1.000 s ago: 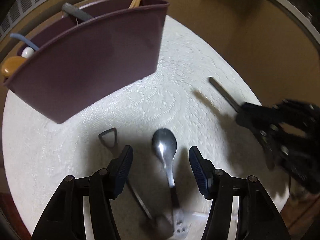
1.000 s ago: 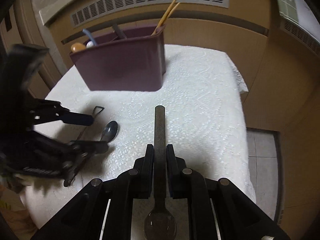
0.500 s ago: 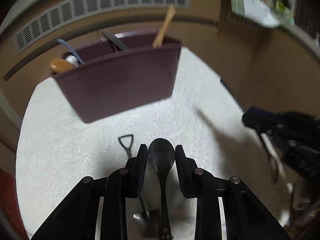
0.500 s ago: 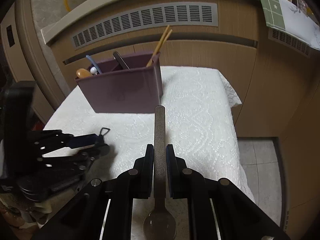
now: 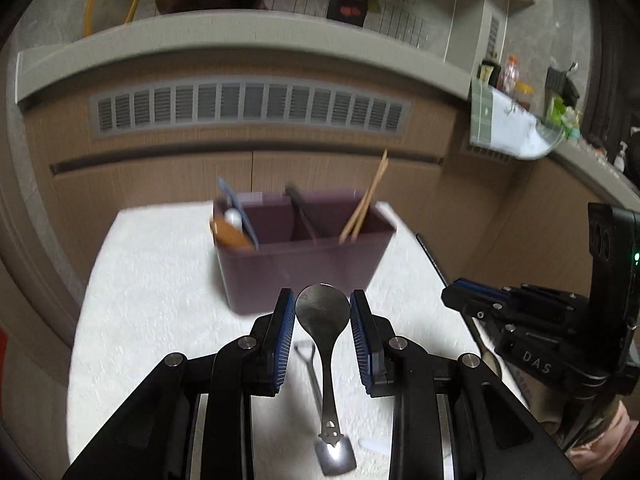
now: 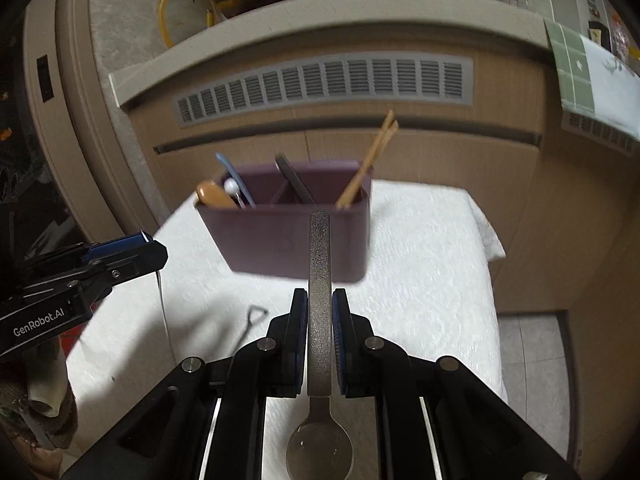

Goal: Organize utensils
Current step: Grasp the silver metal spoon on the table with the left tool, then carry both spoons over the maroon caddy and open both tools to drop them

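Left hand-held gripper [image 5: 322, 308]: pinched on the bowl of a plain steel spoon [image 5: 323, 322], bowl forward, handle trailing back under the fingers. It's up off the bench, pointed at the caddy.

Right hand-held gripper [image 6: 319, 312]: clamped tight on the rough grey handle of a second metal spoon [image 6: 320, 280], handle sticking out front, bowl hanging back near the camera. Also lifted, also aimed at the caddy.

Caddy: dark purple plastic utensil holder with dividers [image 6: 288, 236], sitting at the far side of the bench on the white textured cloth [image 6: 420, 260].

Already sorted, looks like: a pair of wooden chopsticks [image 6: 366, 168] in the right-hand slot, a dark grey flat handle [image 6: 294, 180] in the middle, and a wooden-handled thing plus a blue-handled one [image 6: 236, 180] in the left slot.

Still loose: a thin metal utensil with a wire loop at its end [image 6: 250, 322], lying on the cloth between the two grippers. In the left view it's right under the held spoon.

Progress guess: well past halfway. Both spoons are in the air but neither is dropped in yet, and my bet is they go in the middle slot with that grey handle. After that only the loop-ended thing is left, as far as I can see.
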